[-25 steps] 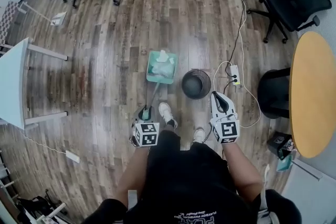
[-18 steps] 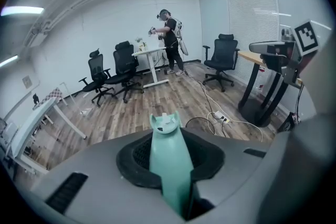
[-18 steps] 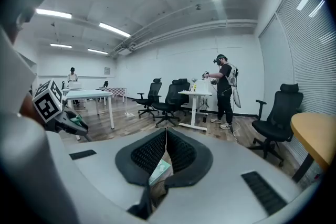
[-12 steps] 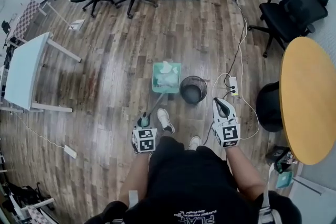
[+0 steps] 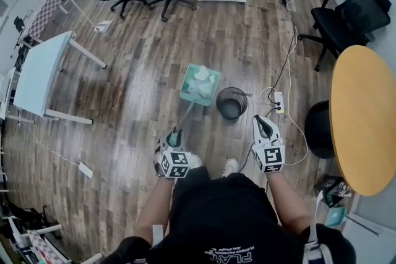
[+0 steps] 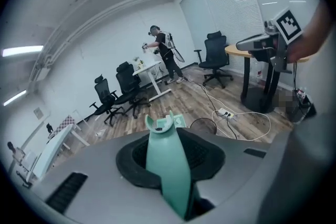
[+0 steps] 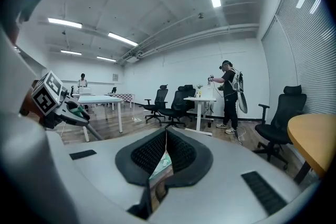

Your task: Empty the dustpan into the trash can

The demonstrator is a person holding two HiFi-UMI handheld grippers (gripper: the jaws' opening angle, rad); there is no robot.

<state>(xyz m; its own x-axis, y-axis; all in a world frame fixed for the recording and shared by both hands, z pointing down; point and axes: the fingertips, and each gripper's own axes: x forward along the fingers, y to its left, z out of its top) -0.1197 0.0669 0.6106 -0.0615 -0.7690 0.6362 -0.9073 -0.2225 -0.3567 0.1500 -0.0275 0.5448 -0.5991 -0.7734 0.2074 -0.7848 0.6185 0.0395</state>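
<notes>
While left gripper (image 5: 175,134) jaws clamp the green dustpan (image 5: 200,85) by its handle, its paper-filled pan sits just beside black trash can (image 5: 231,102); right gripper (image 5: 263,122) jaws together, empty.

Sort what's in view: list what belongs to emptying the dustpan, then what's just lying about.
For the job:
- green dustpan, its handle clamped in the left gripper
- crumpled paper lying in it
- black trash can, just right of the pan in the head view

Lying about:
- power strip and its cable
- office chairs
- round table
- white desk
</notes>
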